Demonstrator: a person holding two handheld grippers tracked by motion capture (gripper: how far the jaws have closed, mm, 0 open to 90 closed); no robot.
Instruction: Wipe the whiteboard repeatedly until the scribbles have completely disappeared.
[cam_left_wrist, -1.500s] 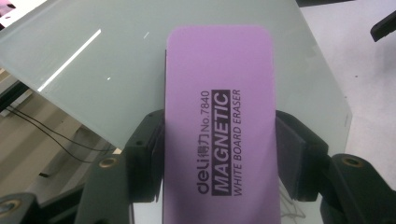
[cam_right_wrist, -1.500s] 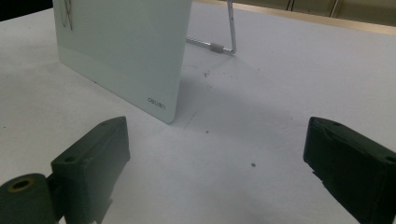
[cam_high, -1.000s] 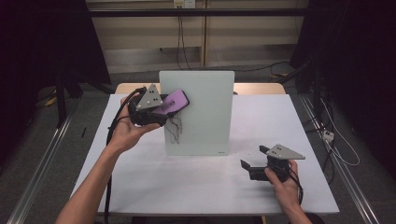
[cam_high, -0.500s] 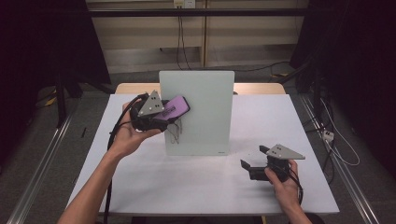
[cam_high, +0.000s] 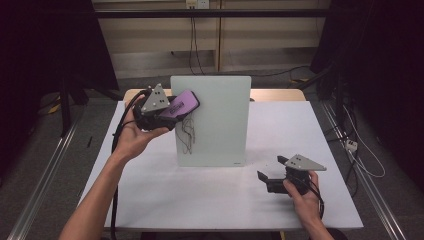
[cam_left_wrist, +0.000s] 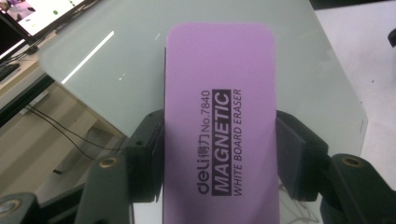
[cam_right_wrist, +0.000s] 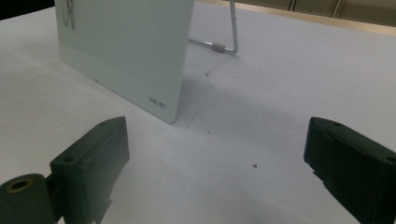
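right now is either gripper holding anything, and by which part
The left gripper clamps the purple whiteboard eraser across its two long sides, near the lower half. The right gripper is open and holds nothing.

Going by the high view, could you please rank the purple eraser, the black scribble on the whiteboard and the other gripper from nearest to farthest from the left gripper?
1. Purple eraser: clamped between the jaws of the left gripper, at the whiteboard's upper left edge.
2. Black scribble: just below the eraser, on the left part of the whiteboard.
3. Right gripper: far across the table, resting low at the front right.
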